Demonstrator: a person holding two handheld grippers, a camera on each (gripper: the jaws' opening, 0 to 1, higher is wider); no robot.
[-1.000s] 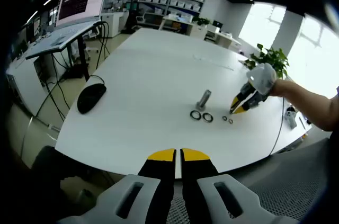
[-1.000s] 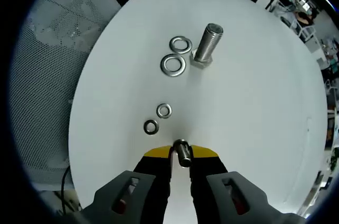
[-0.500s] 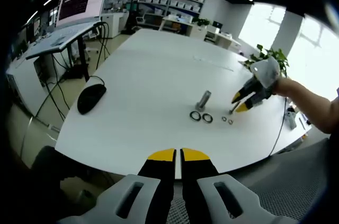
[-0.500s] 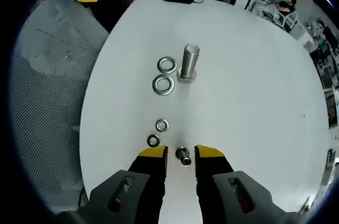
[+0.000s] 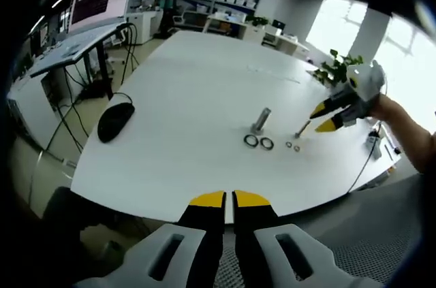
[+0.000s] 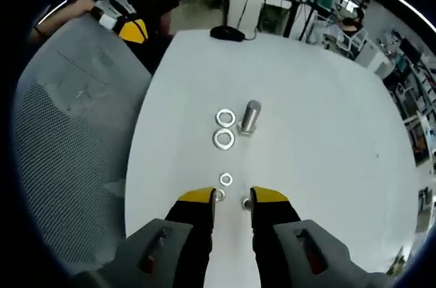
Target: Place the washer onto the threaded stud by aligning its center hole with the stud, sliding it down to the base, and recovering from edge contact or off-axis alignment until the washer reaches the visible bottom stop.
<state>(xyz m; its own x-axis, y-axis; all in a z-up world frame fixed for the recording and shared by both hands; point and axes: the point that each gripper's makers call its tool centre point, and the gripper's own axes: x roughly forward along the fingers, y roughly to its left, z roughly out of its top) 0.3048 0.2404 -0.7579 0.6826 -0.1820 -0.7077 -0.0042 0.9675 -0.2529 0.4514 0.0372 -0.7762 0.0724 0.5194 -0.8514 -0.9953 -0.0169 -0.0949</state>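
- Beside the large threaded stud, which stands upright on the white table, I see two large washers lying flat just to its left.
- Nearer my right gripper sit two small washers and a small stud, also upright.
- My worry: a flat washer gives the jaws little edge, so a grab could skid it away or knock the small stud over.
- Picking a washer that doesn't match its stud would jam it on the threads.
- Right jaws stand moderately apart, holding nothing, with the small stud between their tips.
- Left gripper, well back from the stud, has its jaws nearly together and empty.
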